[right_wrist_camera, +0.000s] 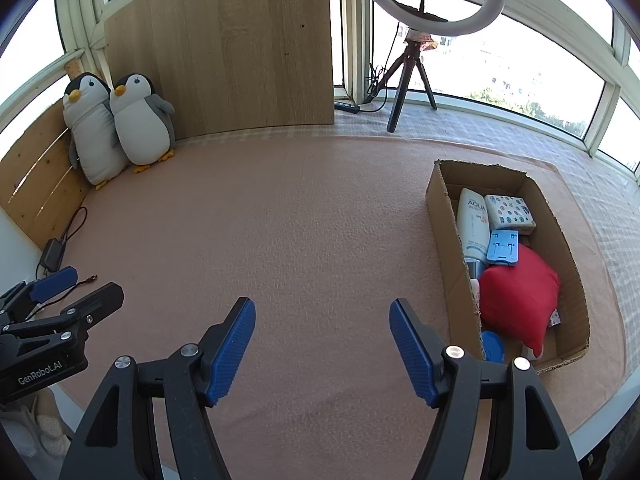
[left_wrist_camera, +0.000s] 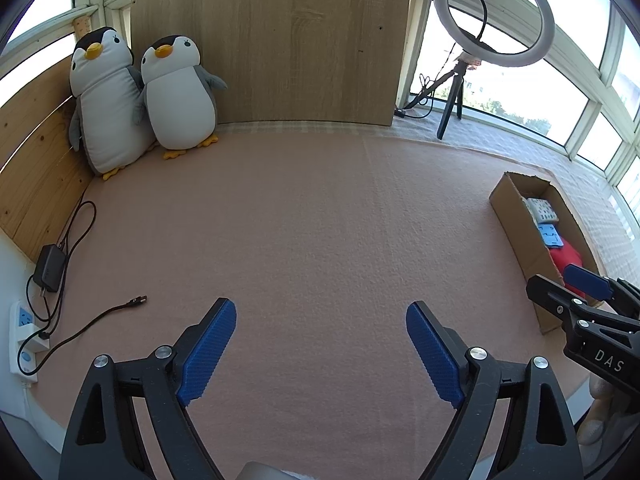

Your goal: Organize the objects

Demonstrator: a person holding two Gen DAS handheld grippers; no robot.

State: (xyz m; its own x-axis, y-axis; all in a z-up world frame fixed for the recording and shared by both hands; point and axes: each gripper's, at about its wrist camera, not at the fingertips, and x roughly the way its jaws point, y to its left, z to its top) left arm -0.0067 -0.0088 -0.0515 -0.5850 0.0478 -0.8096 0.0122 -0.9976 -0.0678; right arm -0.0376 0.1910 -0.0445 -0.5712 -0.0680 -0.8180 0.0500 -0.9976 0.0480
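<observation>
Both tools hover low over the pink cloth on the tabletop [right_wrist_camera: 280,220], side by side. The left gripper [left_wrist_camera: 320,354] has its jaws spread wide, nothing between the blue pads, only bare cloth beneath them. The right gripper [right_wrist_camera: 322,350] shows the same: jaws wide apart, empty, pointing across the cloth.

Over on the right sits the cardboard box [right_wrist_camera: 440,200], open at the top, and it is well filled. A white tube marked AQUA [right_wrist_camera: 472,224] lies along the box's left wall. Just beside it at the far end is a small white box with coloured dots [right_wrist_camera: 510,212]. A light blue plastic stand [right_wrist_camera: 503,247] rests partly on the tube and touches the red cushion [right_wrist_camera: 518,296], which fills the middle of the box. At the near end a blue round lid [right_wrist_camera: 493,346] peeks out beside the cushion.

In the far left corner two plush penguins [left_wrist_camera: 140,96] lean together, upright, against the wooden boards. A black charger [left_wrist_camera: 50,266] with its cable lies at the left edge of the cloth, near a white power strip [left_wrist_camera: 24,336]. A ring light [left_wrist_camera: 494,12] on a tripod stands by the windows behind.
</observation>
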